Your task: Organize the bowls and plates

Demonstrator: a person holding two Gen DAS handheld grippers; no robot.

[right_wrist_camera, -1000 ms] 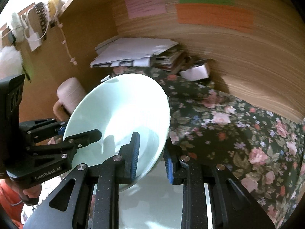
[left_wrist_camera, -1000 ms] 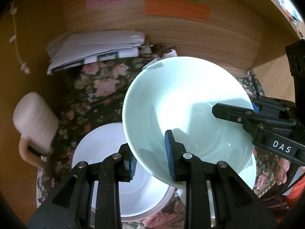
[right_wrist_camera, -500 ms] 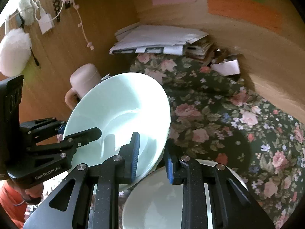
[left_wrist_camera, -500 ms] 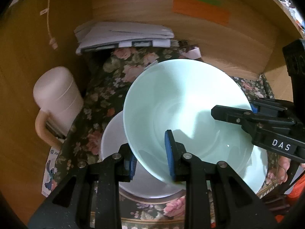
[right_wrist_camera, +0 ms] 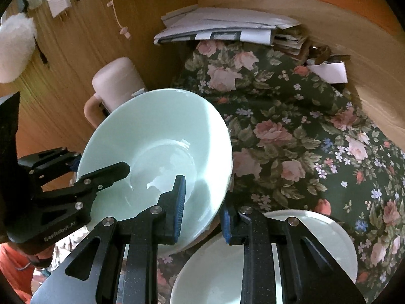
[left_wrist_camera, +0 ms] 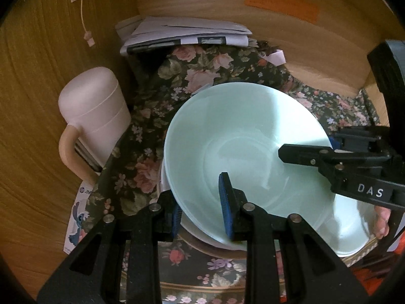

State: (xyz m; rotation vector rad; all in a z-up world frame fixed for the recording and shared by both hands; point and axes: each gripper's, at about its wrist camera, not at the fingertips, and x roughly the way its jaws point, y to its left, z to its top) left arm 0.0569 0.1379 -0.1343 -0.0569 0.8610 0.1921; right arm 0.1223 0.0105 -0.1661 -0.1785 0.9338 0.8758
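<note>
Left gripper [left_wrist_camera: 202, 209] and right gripper [right_wrist_camera: 202, 209] each clamp opposite rims of mint bowl [left_wrist_camera: 243, 152], held tilted above white plate [right_wrist_camera: 316, 230] on floral cloth [right_wrist_camera: 291, 131].

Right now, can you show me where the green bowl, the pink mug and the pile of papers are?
green bowl [left_wrist_camera: 243, 136], left wrist view, inside wall.
pink mug [left_wrist_camera: 96, 111], left wrist view, its side.
pile of papers [right_wrist_camera: 222, 25], right wrist view, top sheet.

You hold a pale mint-green bowl [left_wrist_camera: 243, 152] between black grippers with blue pads [left_wrist_camera: 226, 210]. At seven o'clock of it, the cloth [right_wrist_camera: 291, 131] is dark green with pink roses. At ten o'clock stands a pale pink mug [left_wrist_camera: 93, 116]. A white plate [right_wrist_camera: 316, 248] lies at five o'clock.
</note>
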